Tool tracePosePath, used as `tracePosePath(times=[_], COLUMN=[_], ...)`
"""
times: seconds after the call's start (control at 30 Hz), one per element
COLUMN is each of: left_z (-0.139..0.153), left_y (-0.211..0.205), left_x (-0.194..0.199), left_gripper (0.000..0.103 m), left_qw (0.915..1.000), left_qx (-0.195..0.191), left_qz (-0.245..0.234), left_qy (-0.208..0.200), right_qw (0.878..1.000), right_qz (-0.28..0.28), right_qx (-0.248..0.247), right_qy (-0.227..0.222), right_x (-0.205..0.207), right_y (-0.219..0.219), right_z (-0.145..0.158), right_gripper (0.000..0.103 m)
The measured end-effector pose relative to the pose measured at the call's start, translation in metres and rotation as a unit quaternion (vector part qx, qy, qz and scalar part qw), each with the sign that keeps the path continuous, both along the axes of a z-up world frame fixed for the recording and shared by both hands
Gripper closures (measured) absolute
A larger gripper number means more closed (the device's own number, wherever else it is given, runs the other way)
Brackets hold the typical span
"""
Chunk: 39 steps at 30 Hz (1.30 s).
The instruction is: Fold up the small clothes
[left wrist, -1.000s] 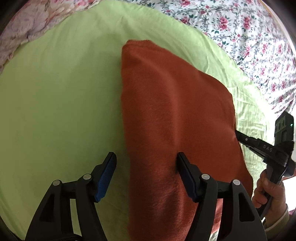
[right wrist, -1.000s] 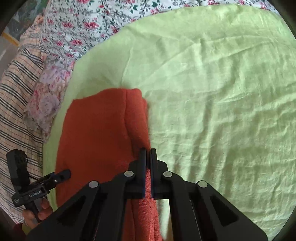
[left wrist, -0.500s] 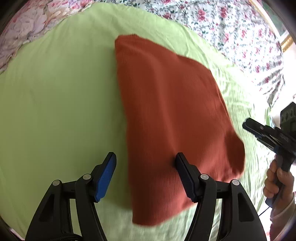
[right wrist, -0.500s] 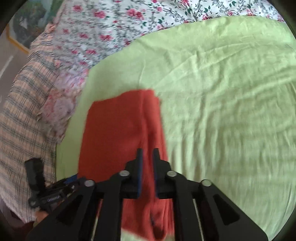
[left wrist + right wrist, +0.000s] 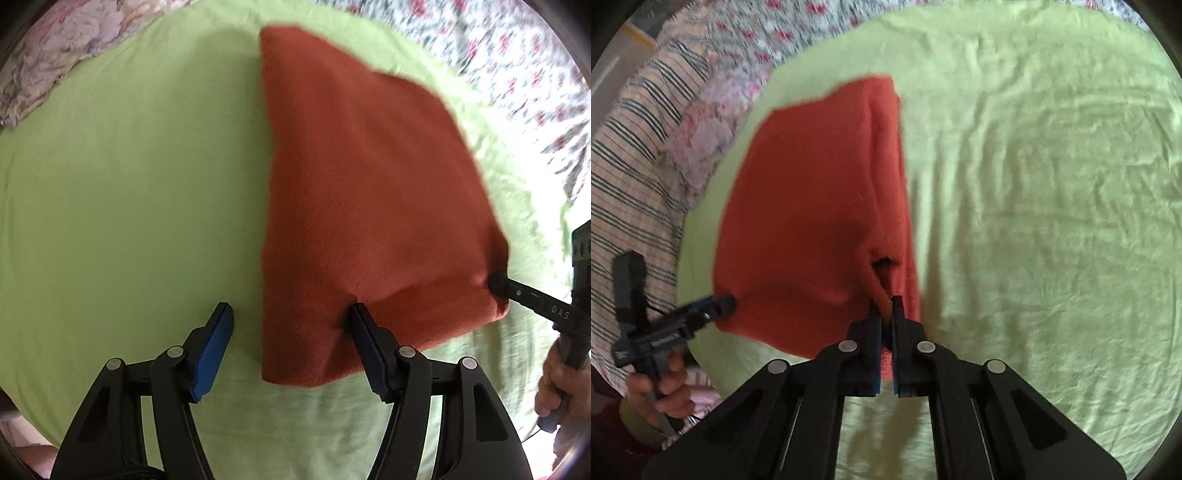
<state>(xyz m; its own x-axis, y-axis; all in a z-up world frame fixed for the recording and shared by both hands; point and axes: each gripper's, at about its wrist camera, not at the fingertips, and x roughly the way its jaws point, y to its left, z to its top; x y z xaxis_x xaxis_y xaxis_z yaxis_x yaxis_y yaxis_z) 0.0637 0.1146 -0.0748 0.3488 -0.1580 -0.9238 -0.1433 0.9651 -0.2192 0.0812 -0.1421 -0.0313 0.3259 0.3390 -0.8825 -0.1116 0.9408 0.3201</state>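
Observation:
A rust-red folded cloth [image 5: 369, 192] hangs lifted over a green sheet [image 5: 129, 184]. In the left wrist view my left gripper [image 5: 291, 325] stands with jaws wide apart; the cloth's near left edge drapes between them, against the right finger [image 5: 365, 332], not pinched. My right gripper [image 5: 884, 308] is shut on the cloth's near corner [image 5: 882, 284], and it shows in the left wrist view [image 5: 496, 284] gripping the cloth's right corner. The cloth [image 5: 812, 203] fills the left half of the right wrist view, where the left gripper [image 5: 718, 306] sits at its lower left edge.
The green sheet [image 5: 1034, 184] covers a bed. Floral bedding [image 5: 517, 55] lies beyond it at the far right, and a striped and floral cover [image 5: 646, 147] lies along the left in the right wrist view. A hand [image 5: 561, 376] holds the right gripper.
The cloth's near edge has come up off the sheet, lifted by the right gripper, which shut on its corner again. The left gripper stayed open and moved back with it.

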Motion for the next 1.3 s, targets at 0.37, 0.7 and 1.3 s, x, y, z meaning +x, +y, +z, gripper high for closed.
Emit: tracePosePath(times=[0.37, 0.7, 1.3], left_z=[0.056, 0.063, 0.049], left_y=[0.009, -0.011, 0.007], left_x=[-0.030, 0.032, 0.051], left_gripper=[0.044, 0.045, 0.055], left_qw=[0.9978, 0.9945, 0.9893], left_qx=[-0.021, -0.042, -0.094], left_qz=[0.028, -0.021, -0.090], left_qy=[-0.056, -0.094, -0.067], right_qw=[0.999, 0.997, 0.998], right_qz=[-0.021, 0.008, -0.037], right_qx=[0.041, 0.066, 0.052], right_qy=[-0.004, -0.041, -0.024], right_x=[-0.007, 0.036, 0.060], right_y=[-0.025, 0.010, 0.004], right_z=[0.015, 0.032, 0.002], right_gripper=[0.087, 0.087, 0.095])
